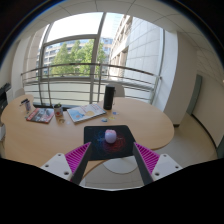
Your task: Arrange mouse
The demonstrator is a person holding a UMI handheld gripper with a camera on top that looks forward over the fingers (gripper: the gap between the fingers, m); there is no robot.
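Note:
A small pale mouse lies on a dark mouse mat with a reddish pattern, at the near edge of a round wooden table. My gripper is open, with its two fingers spread wide. The left pink pad and the right pink pad stand at either side of the mat's near edge. The mouse is just ahead of the fingers, apart from both pads. Nothing is held.
A dark cylinder stands at the far side of the table. Books or magazines and small items lie at the left. Behind are a railing, large windows and a building outside.

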